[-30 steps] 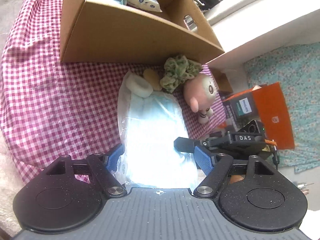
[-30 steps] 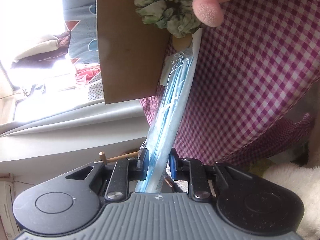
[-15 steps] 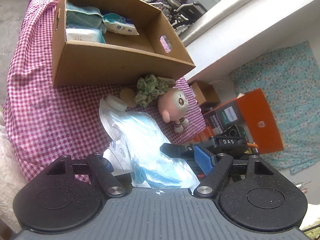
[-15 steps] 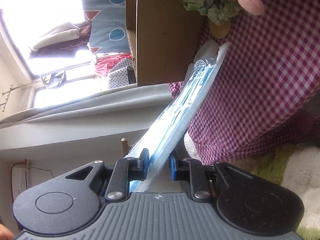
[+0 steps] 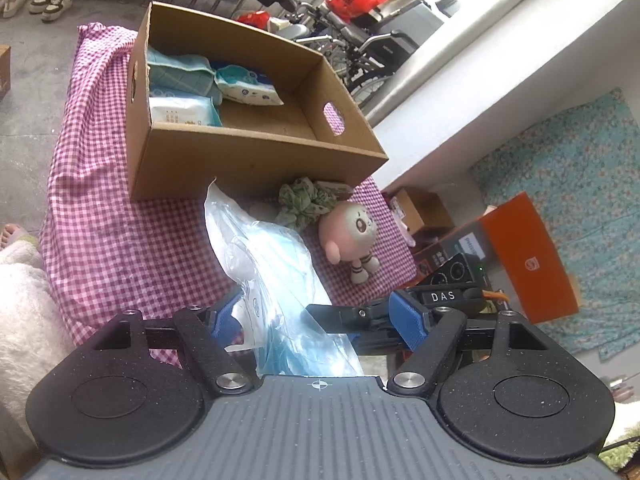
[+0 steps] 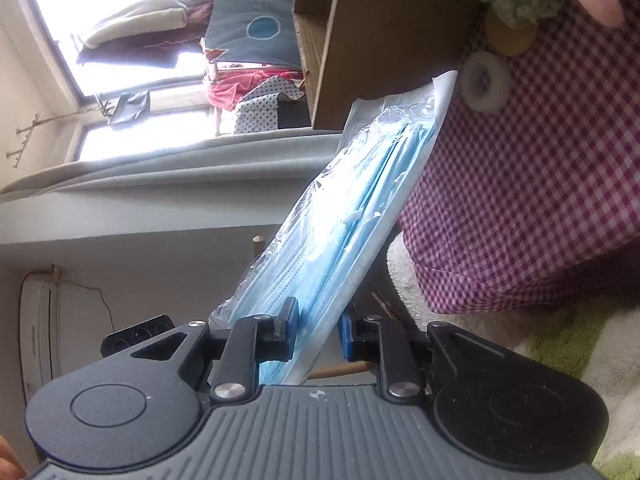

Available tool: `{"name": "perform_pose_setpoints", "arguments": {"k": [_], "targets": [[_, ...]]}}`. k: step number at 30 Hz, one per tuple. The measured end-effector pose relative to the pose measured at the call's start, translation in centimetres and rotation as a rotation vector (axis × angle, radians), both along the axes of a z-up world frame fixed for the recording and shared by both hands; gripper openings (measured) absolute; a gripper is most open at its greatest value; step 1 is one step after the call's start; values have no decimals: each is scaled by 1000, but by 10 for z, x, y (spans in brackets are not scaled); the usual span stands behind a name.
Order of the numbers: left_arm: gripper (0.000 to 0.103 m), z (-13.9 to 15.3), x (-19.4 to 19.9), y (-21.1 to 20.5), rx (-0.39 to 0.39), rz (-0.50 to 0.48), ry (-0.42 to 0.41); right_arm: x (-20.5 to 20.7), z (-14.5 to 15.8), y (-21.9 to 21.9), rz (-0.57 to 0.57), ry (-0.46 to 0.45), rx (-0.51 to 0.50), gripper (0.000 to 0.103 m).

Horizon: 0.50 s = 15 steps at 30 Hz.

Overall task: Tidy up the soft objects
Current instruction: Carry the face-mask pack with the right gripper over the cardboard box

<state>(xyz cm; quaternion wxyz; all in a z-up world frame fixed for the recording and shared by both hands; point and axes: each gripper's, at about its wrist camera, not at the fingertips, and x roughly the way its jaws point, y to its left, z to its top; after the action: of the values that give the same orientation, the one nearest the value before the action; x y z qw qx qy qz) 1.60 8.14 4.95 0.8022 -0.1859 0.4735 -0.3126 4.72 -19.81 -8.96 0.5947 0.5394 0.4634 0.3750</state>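
Observation:
My right gripper (image 6: pixel 316 326) is shut on a clear plastic pack of blue face masks (image 6: pixel 352 208) and holds it tilted above the table's near edge. The pack also shows in the left wrist view (image 5: pixel 276 272), between the wide-open jaws of my left gripper (image 5: pixel 316 316), which does not grip it. Beyond it a green scrunchie (image 5: pixel 306 198), a pink plush doll (image 5: pixel 352 232), a white ring (image 6: pixel 486 80) and a tan round pad (image 6: pixel 512 38) lie on the checked cloth. An open cardboard box (image 5: pixel 256 160) behind them holds several tissue packs (image 5: pixel 184 108).
The pink checked cloth (image 5: pixel 120 240) covers a low table. A white fluffy rug (image 5: pixel 20 304) lies at its left. An orange box (image 5: pixel 528 256) and a black device stand on the floor at the right. Wheelchairs stand behind the cardboard box.
Both grippers have risen and pulled back from the table. The mask pack has been lifted off the cloth by my right gripper and now tilts up, uncovering the white ring.

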Motion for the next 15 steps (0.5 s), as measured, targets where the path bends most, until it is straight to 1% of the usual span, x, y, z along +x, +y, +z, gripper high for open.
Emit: {"name": "perform_pose_setpoints", "arguments": {"k": [5, 9, 11, 13, 15], "targets": [[76, 23, -3, -4, 1, 30, -86, 22, 54, -4, 20, -197, -109, 23], [76, 42, 10, -16, -23, 37, -168, 47, 100, -17, 8, -356, -212, 23], [77, 49, 25, -26, -43, 37, -203, 63, 119, -26, -4, -407, -259, 23], [77, 53, 44, -37, -56, 33, -220, 84, 135, -39, -14, -449, -310, 23], [77, 54, 65, -50, -62, 26, -229, 105, 142, -54, -19, -462, -350, 23]]}}
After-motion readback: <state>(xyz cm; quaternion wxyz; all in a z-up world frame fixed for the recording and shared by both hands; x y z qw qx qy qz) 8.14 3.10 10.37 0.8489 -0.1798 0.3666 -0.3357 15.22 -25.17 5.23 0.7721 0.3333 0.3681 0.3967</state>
